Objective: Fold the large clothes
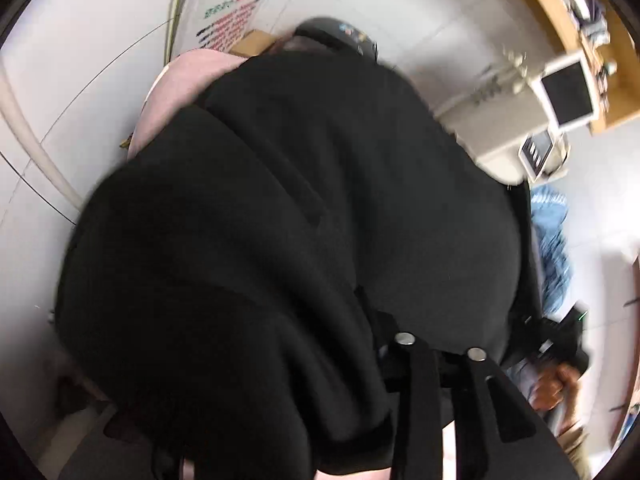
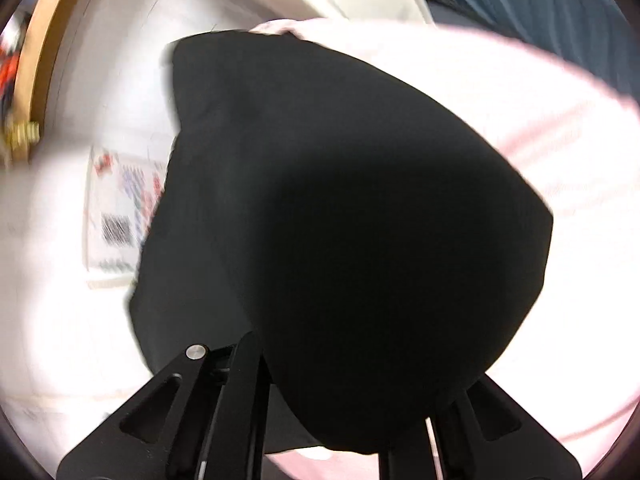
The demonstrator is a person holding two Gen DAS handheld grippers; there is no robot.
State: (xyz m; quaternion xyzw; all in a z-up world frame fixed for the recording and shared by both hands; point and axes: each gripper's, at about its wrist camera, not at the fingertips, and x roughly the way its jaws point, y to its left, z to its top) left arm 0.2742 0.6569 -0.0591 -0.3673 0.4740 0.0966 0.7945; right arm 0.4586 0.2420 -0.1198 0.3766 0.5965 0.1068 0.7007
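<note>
Left gripper (image 1: pixel 440 354) clamps the black garment (image 1: pixel 280 200); right gripper (image 2: pixel 340 400) jaws hidden under cloth, cannot tell. Risk: bulk bunches and slides off the pink sheet (image 2: pixel 520 120) beneath the garment, spoiling the fold.

left wrist: tilted up, close against black garment (image 1: pixel 280 220) | right wrist: close, garment fills centre | shared: garment, pink cloth (image 2: pixel 500 112)

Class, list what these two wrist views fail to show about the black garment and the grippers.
- Left wrist view: black garment fills the frame; its type and edges are unreadable.
- Right wrist view: garment drapes over the right gripper, hiding its fingertips.
- Wall poster: text motion-blurred.
- Left gripper: fingertips buried in cloth.
</note>
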